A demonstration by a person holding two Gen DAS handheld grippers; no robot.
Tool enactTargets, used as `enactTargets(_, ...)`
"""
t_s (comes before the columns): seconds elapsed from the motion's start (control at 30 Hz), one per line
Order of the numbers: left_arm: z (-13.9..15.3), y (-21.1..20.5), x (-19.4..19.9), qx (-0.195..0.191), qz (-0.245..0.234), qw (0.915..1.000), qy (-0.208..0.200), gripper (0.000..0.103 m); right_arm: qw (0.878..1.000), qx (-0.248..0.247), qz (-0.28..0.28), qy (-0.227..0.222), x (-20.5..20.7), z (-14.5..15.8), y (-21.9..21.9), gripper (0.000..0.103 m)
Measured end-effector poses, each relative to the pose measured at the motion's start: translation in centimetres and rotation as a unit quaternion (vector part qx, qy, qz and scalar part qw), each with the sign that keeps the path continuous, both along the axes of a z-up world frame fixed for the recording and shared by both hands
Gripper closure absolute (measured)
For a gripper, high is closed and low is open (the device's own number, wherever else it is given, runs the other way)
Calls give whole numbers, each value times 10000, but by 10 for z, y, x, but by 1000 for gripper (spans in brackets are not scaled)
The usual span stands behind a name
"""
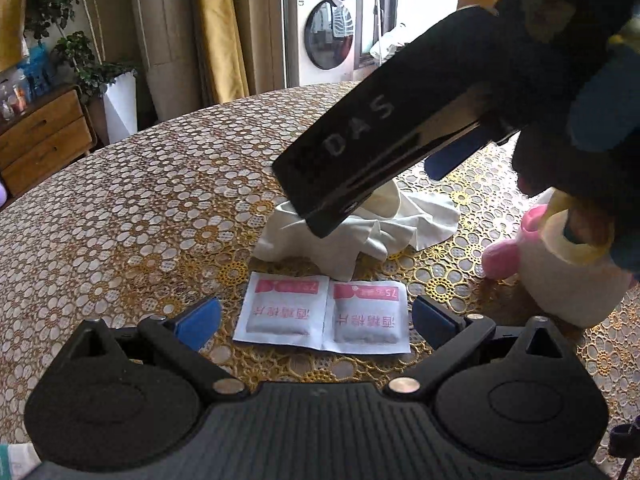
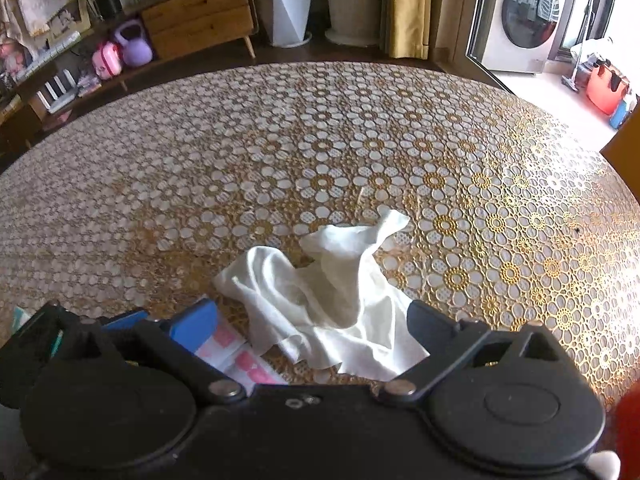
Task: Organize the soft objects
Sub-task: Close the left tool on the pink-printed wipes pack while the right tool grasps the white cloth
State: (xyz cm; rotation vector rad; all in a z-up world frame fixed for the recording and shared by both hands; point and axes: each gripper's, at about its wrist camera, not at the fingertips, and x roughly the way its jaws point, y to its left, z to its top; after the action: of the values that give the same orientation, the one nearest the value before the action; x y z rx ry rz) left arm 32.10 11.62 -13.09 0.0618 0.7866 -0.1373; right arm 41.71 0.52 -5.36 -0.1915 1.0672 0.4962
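Round counter (image 2: 280, 152) under a gold-and-white floral lace cover; crumpled white cloth (image 2: 328, 300) lying near the close edge, one corner peaked upward; same cloth (image 1: 360, 236) in the left wrist view partly hidden behind a black body marked "DAS". Left tongs (image 1: 316, 316) spread wide, blue pads (image 1: 200, 320) apart and holding nothing; twin pack of alcohol wipe sachets (image 1: 324, 316) flat on the counter between them, pink bands and red lettering on white, just in front of the cloth and apart from it. Right tongs (image 2: 312, 320) also spread wide and empty, hovering low over the near part of the cloth, blue pad on one side, dark finger on the other; whether touching the cloth, cannot tell. Pink print of the sachets (image 2: 248, 360) visible beneath the right tongs' left finger. White and pink plush toy (image 1: 560, 264) at the right of the left wrist view, resting on the counter beside the cloth, its upper part hidden behind dark hardware. Beyond the counter: wooden drawer unit (image 2: 200, 12), white planter (image 2: 292, 8), washing machine (image 2: 520, 16).
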Motion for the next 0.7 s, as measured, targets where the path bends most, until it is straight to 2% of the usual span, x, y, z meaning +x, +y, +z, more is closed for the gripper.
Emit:
enactTargets(0.2, -7, -6, 6, 146, -122, 9998, 13, 1, 9998, -73, 9, 178, 12, -16, 11, 3)
enactTargets(0.3, -12, -7, 9, 158, -66, 9998, 41, 2, 9996, -159, 101, 224, 15, -23, 18, 10)
enactTargets(0.47, -14, -3, 9, 1, -27, 10000, 35, 9, 9992, -245, 181, 269, 15, -35, 26, 24)
enactTargets(0.57, -13, -2, 7, -43, 22, 10000, -9, 20, 9992, -294, 219, 171, 12, -40, 31, 30)
enactTargets(0.63, -12, -2, 5, -50, 11, 10000, -64, 26, 9992, -325, 213, 103, 9, -41, 35, 41)
enactTargets(0.7, -11, -1, 4, -31, 36, 9999, -89, 33, 9990, -373, 232, 40, 5, -42, 38, 47)
